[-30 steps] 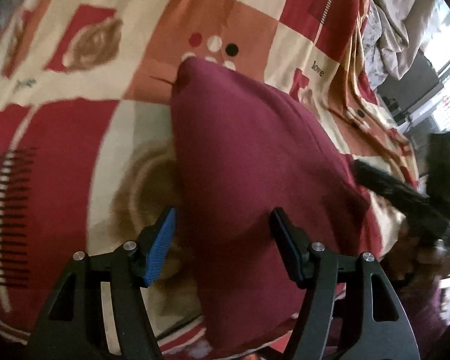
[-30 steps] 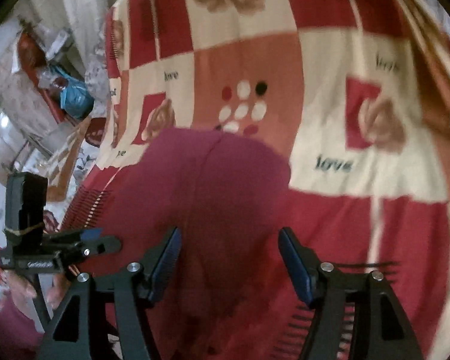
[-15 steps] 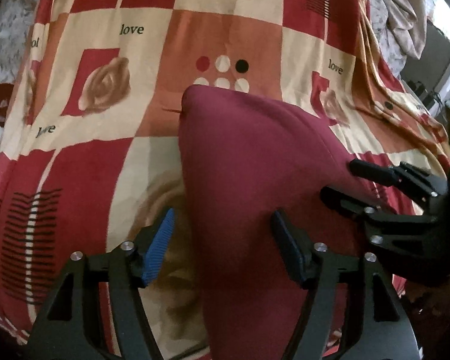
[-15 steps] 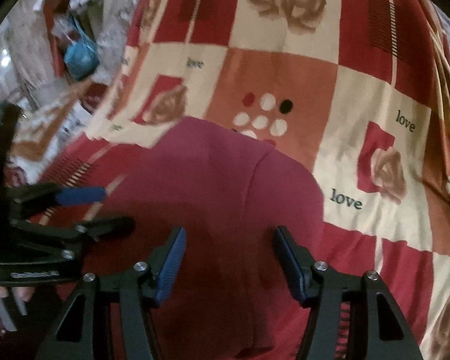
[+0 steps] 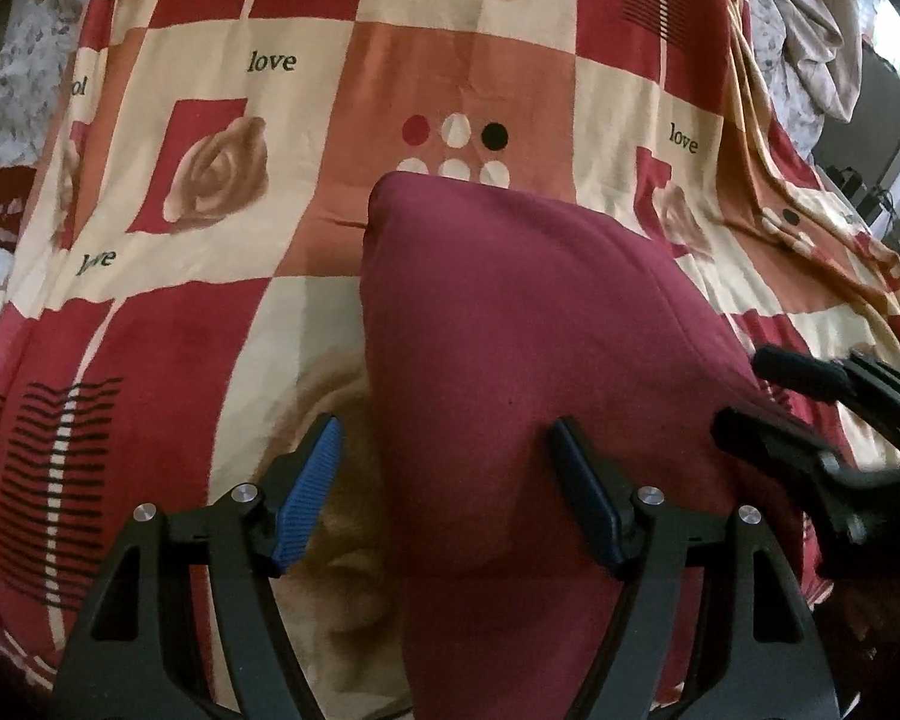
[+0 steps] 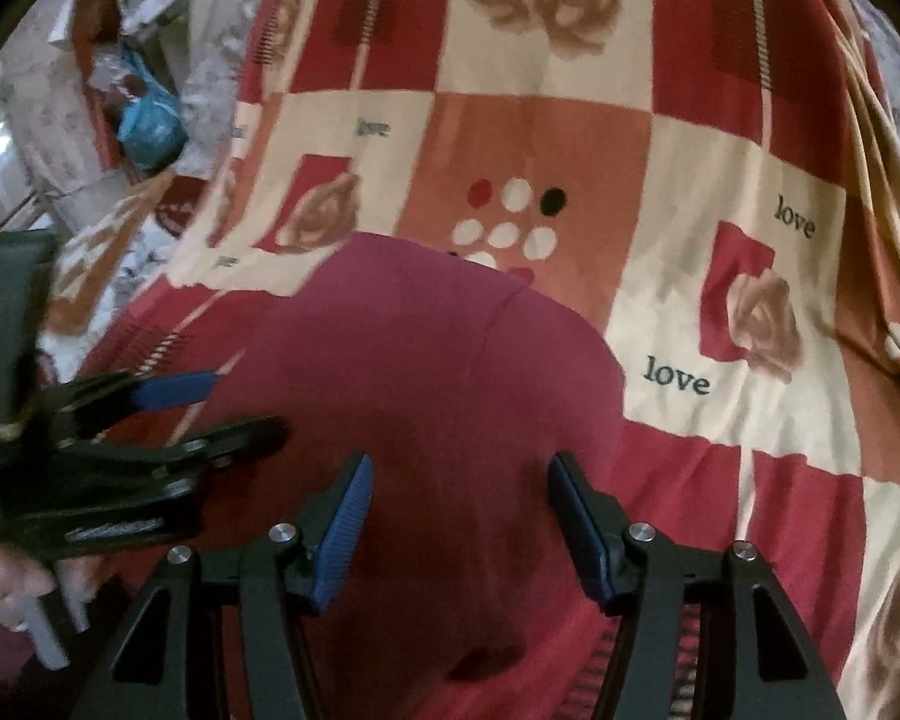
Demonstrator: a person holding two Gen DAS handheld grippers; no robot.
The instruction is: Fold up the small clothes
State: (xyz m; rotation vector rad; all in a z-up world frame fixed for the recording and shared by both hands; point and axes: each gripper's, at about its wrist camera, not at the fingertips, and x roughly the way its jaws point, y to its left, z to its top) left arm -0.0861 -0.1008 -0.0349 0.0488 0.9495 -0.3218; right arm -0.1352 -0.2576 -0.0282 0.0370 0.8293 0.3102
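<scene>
Maroon garment [image 5: 510,324] lying flat on a bed, spread over a patchwork blanket [image 5: 222,312] of red, cream and orange squares printed with roses, dots and the word "love". Seam line visible down the garment's right part in the right wrist view.

Left claw [image 5: 447,498] angled down over the garment's near left edge, jaws standing wide and just been opening further. Left blue pad [image 5: 306,498] over the blanket just beside the cloth edge, right pad [image 5: 588,504] over the maroon cloth. Cloth edge between the pads, but no pinch seen; nothing gripped.

Right claw [image 6: 459,531] angled down over the garment's near right part, jaws parted about halfway after closing a little. Both blue pads [image 6: 342,534] above the maroon cloth, with cloth between them but no fold raised or clamped; nothing gripped.

Each claw visible at the edge of the other's view: right claw at the far right of the left wrist view, left claw at the far left of the right wrist view, with part of a hand [image 6: 12,594] below it.

Crumpled pale bedding [image 5: 810,48] beyond the blanket's far right edge. Blue bag [image 6: 150,120] and clutter on the floor to the far left.
</scene>
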